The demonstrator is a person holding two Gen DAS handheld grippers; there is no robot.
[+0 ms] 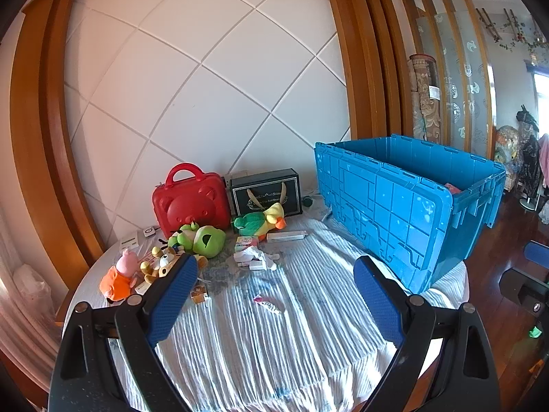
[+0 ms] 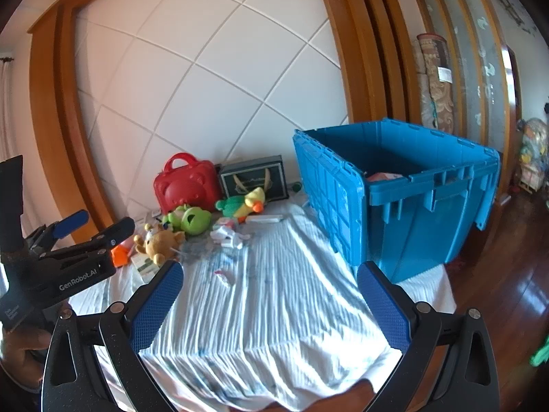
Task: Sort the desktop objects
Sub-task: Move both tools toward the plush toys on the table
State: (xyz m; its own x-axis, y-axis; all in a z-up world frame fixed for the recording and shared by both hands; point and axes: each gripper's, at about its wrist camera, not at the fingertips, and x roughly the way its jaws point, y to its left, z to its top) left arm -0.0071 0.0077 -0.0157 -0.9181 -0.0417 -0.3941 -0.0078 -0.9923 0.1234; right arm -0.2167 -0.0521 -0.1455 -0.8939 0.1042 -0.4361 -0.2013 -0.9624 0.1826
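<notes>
so both tongs, left (image 1: 274, 274) and right (image 2: 269, 279), hang wide and empty over the striped surface (image 1: 281, 343). toys cluster by the wall, green frog plush (image 1: 200, 238) nearest; approach low, pinch its body, lift clear toward the blue crate (image 1: 411, 199).

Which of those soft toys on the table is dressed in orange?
The pink pig plush at the far left edge; the frog, bear and duck wear none.
</notes>
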